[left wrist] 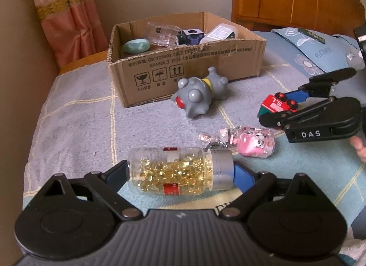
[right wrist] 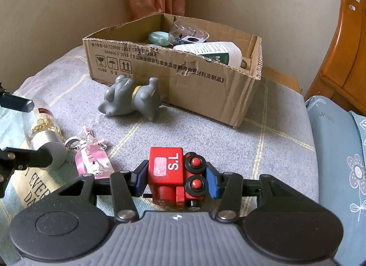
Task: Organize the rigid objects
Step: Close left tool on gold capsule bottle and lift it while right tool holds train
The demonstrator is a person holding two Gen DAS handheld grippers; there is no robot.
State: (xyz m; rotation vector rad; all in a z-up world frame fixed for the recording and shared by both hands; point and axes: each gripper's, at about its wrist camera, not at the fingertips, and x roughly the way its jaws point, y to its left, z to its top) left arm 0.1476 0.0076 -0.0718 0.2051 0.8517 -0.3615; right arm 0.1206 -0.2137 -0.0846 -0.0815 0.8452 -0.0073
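Left wrist view: the left gripper point(left wrist: 180, 174) was clamped on the capsule bottle point(left wrist: 173, 172); the right gripper point(right wrist: 176, 180) clamped the red toy train point(right wrist: 176, 176). The far cardboard box point(left wrist: 228, 60) held several items; the grey figurine point(left wrist: 199, 92) and pink keychain point(left wrist: 247, 142) remained outside.

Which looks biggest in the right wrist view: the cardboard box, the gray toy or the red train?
1. cardboard box
2. gray toy and red train look about alike; the train sits nearest the camera, so I won't rank them.

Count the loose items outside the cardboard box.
4. Capsule bottle between the left gripper fingers; red toy train in the right gripper; pink keychain between them; grey toy lying against the box.
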